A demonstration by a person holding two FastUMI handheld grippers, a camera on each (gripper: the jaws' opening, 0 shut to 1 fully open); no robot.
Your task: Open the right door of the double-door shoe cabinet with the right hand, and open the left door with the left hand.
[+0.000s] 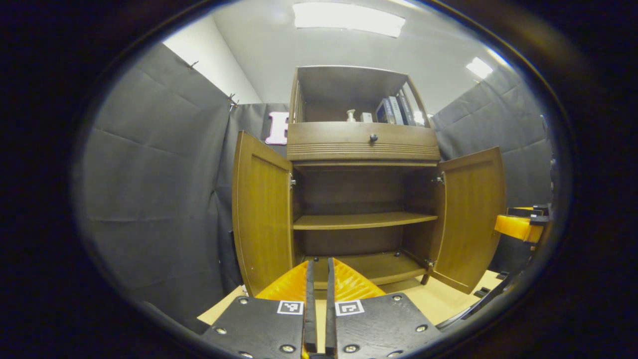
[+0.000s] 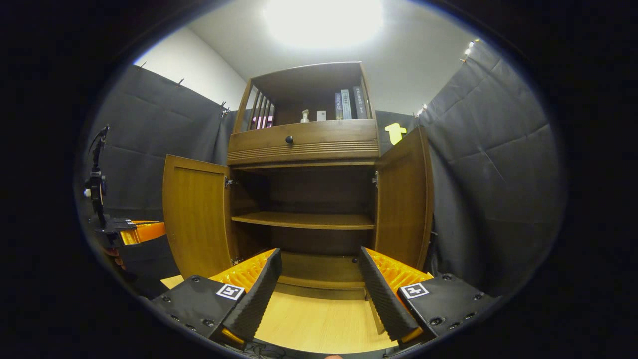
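**Both cabinet doors stand swung wide**

Ribbed fingers of the left gripper (image 1: 319,271) rise at 6 o'clock in the left gripper view, drawn nearly together with only a thin slit between them and nothing held. Their flat mounting plates carry small square printed markers. Beyond them stands the shoe cabinet (image 1: 363,144), of smooth brown wood, with the left door (image 1: 261,212) open at 9 o'clock and the right door (image 1: 471,217) open at 3 o'clock. Each door is a framed rectangular panel. Inside, a plain flat shelf (image 1: 364,220) spans the dark interior.

In the right gripper view the right gripper (image 2: 319,271) has its fingers spread wide apart at 6 o'clock, empty, their inner faces finely grooved. Above the doors runs a drawer (image 2: 304,142) with horizontal fluting and a round dark knob (image 2: 288,139). Upright books (image 2: 347,103) stand in the open top compartment. Pale wood-grain flooring (image 2: 319,319) lies under the cabinet, with quilted dark cloth walls around it.
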